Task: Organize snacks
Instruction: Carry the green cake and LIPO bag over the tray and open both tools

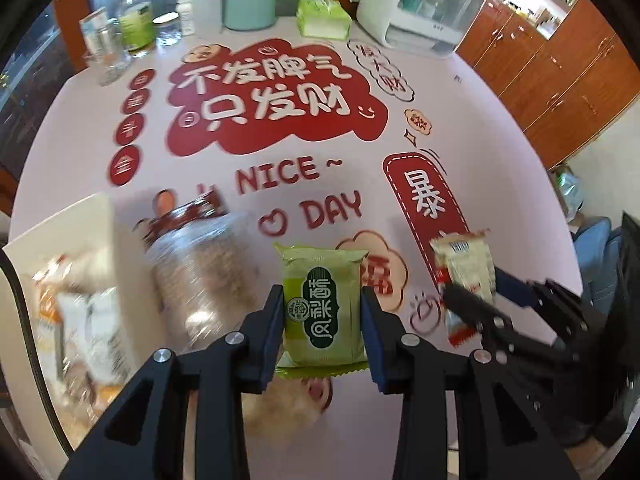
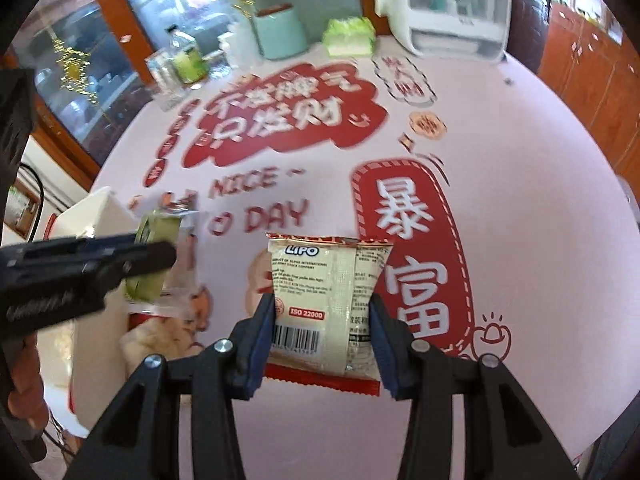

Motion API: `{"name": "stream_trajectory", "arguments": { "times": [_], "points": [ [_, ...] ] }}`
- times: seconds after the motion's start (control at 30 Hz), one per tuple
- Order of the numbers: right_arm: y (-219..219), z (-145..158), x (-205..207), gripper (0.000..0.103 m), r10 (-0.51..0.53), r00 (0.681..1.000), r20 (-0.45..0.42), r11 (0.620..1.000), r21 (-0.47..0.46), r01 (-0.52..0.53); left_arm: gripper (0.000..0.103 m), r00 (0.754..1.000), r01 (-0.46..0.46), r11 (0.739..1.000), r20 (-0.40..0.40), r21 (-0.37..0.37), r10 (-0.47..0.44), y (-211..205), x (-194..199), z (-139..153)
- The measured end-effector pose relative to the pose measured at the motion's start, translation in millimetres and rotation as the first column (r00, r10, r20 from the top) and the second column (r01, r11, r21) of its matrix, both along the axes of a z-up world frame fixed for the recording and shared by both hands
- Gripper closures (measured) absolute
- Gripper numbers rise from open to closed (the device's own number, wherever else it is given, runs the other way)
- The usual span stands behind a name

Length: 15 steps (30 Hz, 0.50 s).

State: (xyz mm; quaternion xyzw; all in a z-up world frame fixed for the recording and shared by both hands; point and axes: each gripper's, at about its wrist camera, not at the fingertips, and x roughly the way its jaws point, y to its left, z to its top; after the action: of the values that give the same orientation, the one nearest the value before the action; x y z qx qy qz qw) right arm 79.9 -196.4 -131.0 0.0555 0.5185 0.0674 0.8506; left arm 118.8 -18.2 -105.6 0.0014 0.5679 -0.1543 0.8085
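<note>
Tablecloth (image 1: 460, 128) far half bare.

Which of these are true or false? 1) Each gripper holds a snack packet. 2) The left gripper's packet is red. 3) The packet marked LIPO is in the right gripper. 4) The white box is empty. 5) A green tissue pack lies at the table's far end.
1) True: the left gripper and the right gripper each pinch a packet.
2) False: it holds a green packet.
3) True: the LIPO packet sits between its pads.
4) False: the white box holds blurred snack packets.
5) True: the tissue pack lies there.
</note>
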Motion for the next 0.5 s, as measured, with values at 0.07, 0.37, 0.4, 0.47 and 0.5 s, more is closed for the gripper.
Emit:
{"name": "stream_trajectory", "arguments": {
  "times": [0.07, 0.37, 0.4, 0.47, 0.5],
  "points": [
    [15.6, 13.1, -7.8, 0.058, 0.025, 0.999, 0.022, 1.000, 0.002, -0.025, 0.068, 1.000, -0.012, 1.000, 0.027, 0.000, 0.012, 19.2, -15.7, 13.5],
    [102.0, 64.0, -44.0, 0.057, 0.165, 0.978, 0.128, 0.985, 0.026, -0.170, 0.068, 0.980, -0.118, 0.988, 0.172, 0.100, 0.099, 111.2, -65.7, 56.7],
    [111.7, 68.6, -47.8, 0.058, 0.182, 0.973, 0.140, 0.982, 0.031, -0.188, 0.068, 0.977, -0.132, 0.985, 0.181, 0.112, 0.110, 122.1, -69.9, 59.4],
    [130.5, 77.6, -54.8, 0.057, 0.211, 0.964, 0.162, 0.975, 0.035, -0.219, 0.068, 0.970, -0.168, 0.978, 0.196, 0.127, 0.141, 145.5, -78.7, 63.3],
    [139.5, 81.6, -58.2, 0.057, 0.224, 0.959, 0.172, 0.972, 0.036, -0.233, 0.068, 0.967, -0.183, 0.974, 0.200, 0.131, 0.155, 156.2, -82.5, 64.6]
  ]
}}
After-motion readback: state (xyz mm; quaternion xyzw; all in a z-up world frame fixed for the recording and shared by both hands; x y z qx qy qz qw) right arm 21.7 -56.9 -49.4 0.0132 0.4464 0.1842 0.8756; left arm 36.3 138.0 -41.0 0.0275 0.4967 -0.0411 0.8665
